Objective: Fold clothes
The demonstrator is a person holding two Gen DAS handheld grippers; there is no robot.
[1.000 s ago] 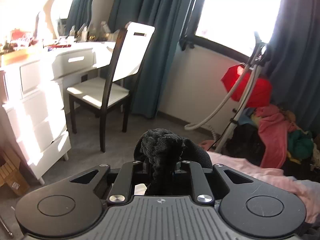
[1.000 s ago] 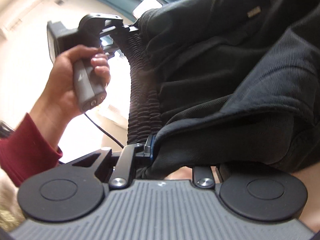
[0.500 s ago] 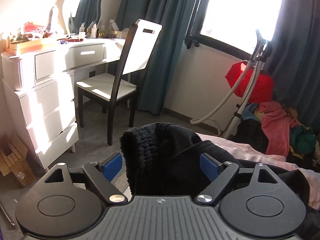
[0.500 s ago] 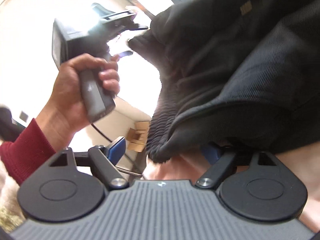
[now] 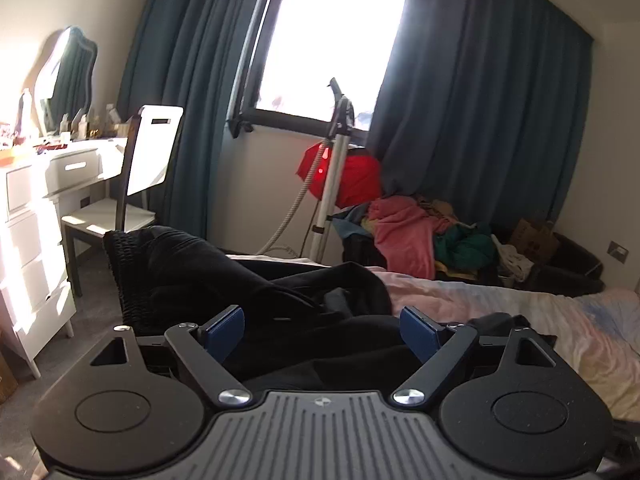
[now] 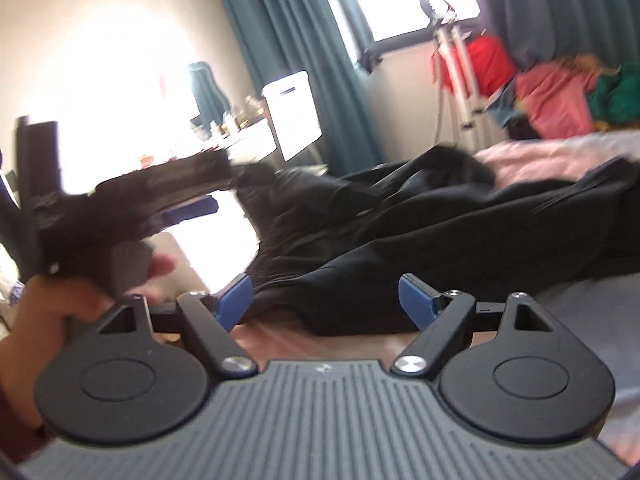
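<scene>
Black trousers (image 5: 256, 292) sprawl across the pink bed (image 5: 520, 312), both tools (image 5: 322, 334) (image 6: 326, 300) spread apart.

A garment (image 5: 248, 292) is spread on the bed (image 5: 520, 308), directly ahead of both grippers. Beyond the bed, a heap of clothes (image 5: 416, 232) is piled below the window (image 5: 336, 36). To the left, a chair (image 5: 132, 184) is placed beside a dresser (image 5: 36, 216).
</scene>
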